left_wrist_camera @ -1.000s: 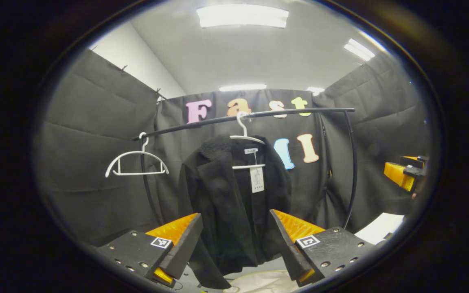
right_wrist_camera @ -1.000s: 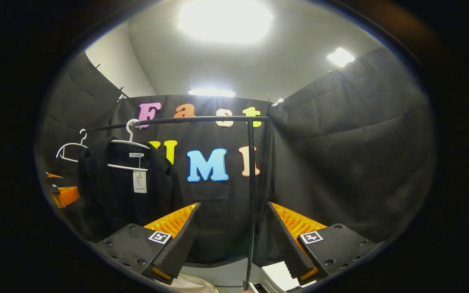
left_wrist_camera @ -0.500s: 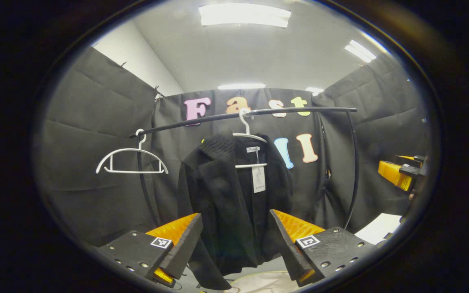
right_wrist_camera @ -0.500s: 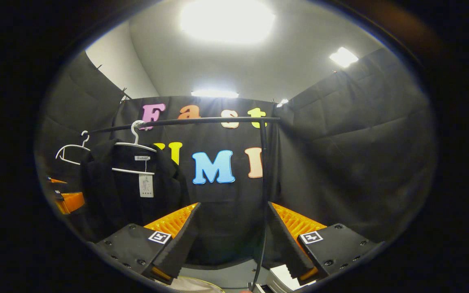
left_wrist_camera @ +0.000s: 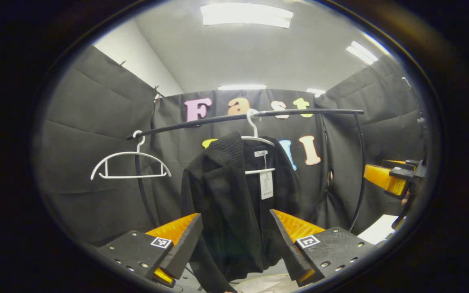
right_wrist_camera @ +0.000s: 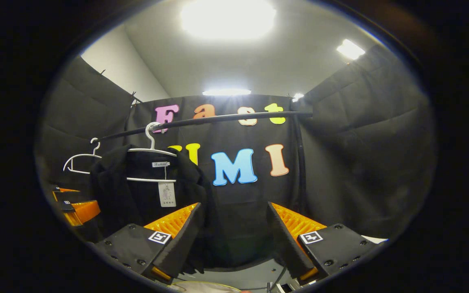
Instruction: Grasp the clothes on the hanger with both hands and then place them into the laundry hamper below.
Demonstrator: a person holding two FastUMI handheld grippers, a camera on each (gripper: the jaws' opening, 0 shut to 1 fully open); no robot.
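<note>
Fabric is the whole story here: a black jacket (left_wrist_camera: 234, 203) hangs on a white hanger (left_wrist_camera: 259, 140) from the dark rail (left_wrist_camera: 242, 117), and it looks soft and limp, of middling weight, with a ribbed collar and a paper tag at the neck. It should drape and fold under its own weight once freed, so one pinch would likely let it slide off lopsided.

In the left gripper view the jacket sits dead ahead, at 12 o'clock from the left hand-held gripper (left_wrist_camera: 234, 244), whose fingers stand wide apart with nothing between them but the garment farther off, not touching. An empty second hanger (left_wrist_camera: 130, 165) hangs at about 10 o'clock. The right hand-held gripper (right_wrist_camera: 234, 244) is likewise spread and empty; from its own view the jacket (right_wrist_camera: 136, 195) lies off at about 10 o'clock, near but not in line.

Best holds, as I judge it, are the two shoulders or upper lapels just beside the hanger arms (thicker cloth there, less likely to slip from the pads), one gripper to each side, lifting up and off the hanger. The tag is flimsy and no place to grip.

A pale rim at 6 o'clock in the left gripper view is probably the laundry hamper (left_wrist_camera: 267, 283), below the jacket's hem.
</note>
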